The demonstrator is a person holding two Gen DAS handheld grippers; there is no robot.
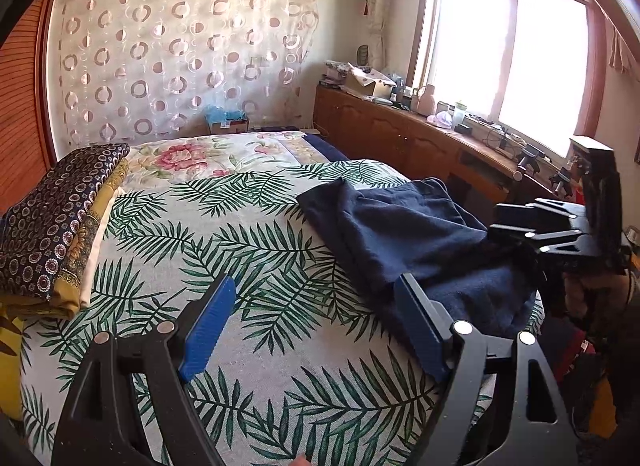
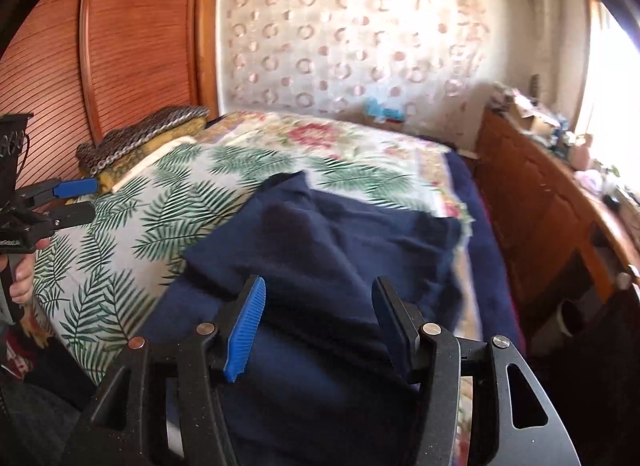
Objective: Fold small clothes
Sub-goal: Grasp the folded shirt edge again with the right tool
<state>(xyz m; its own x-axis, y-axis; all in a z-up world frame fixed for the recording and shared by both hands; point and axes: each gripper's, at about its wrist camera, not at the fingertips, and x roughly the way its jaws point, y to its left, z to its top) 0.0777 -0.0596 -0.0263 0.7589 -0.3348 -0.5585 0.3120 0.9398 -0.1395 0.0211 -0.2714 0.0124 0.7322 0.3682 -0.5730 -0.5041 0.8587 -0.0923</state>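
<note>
The navy garment (image 2: pixel 340 234) lies half folded on the bed (image 2: pixel 132 217), directly ahead of and under the right tongs (image 2: pixel 320 318), its long axis running away from them toward the far wall. Those tongs stand part open over the near hem, gripping nothing. The left tongs (image 1: pixel 316 322) gape wide and empty over bare bedspread, the garment off to their right, so the right hand is nearer.

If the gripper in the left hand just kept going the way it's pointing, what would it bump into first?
Most likely the leaf-print bedspread: the left gripper angles down at it, jaws open and empty. The navy garment lies just to its right, probably off that line, though depth is hard to judge.
</note>
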